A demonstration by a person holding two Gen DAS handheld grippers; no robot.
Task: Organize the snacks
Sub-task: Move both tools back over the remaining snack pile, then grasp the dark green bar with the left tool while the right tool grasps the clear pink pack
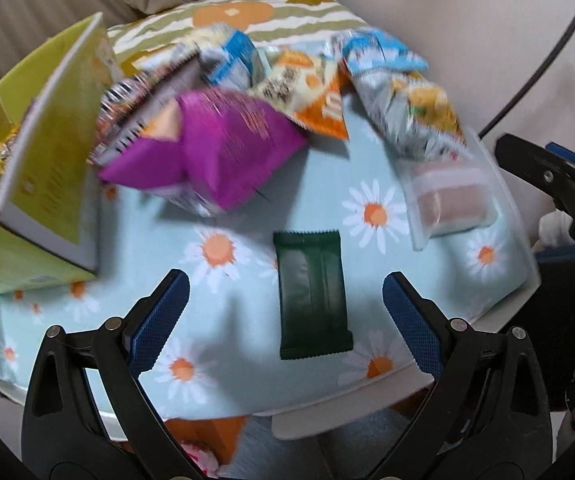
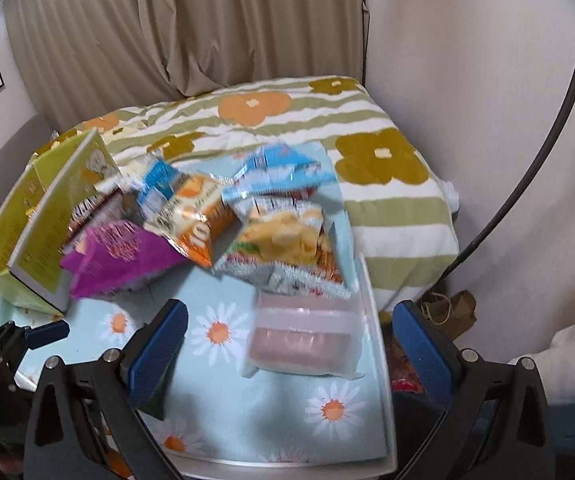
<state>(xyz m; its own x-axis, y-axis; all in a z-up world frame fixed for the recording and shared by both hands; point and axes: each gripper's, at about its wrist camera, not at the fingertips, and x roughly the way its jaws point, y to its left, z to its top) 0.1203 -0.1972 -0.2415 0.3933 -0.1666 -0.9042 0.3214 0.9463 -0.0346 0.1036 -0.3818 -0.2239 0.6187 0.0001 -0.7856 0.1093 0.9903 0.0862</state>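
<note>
Both grippers poised over the snack table, nothing held.

My left gripper (image 1: pixel 283 316) stands wide astride the dark green bar (image 1: pixel 312 294); I'd lower squarely and pinch its long edges. My right gripper (image 2: pixel 289 344), also agape, frames the clear-wrapped pastry (image 2: pixel 301 340); yellow-green box (image 1: pixel 43 168) at ten o'clock.

A dark green bar (image 1: pixel 313 294) lies flat, alone on the daisy cloth (image 1: pixel 247 216); crinkled snack bags (image 1: pixel 247 92) are heaped behind it beside an open yellow-green box (image 1: pixel 39 184).

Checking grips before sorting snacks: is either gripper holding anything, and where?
Nothing. The left gripper is open above the green bar; the right gripper is open too.
</note>
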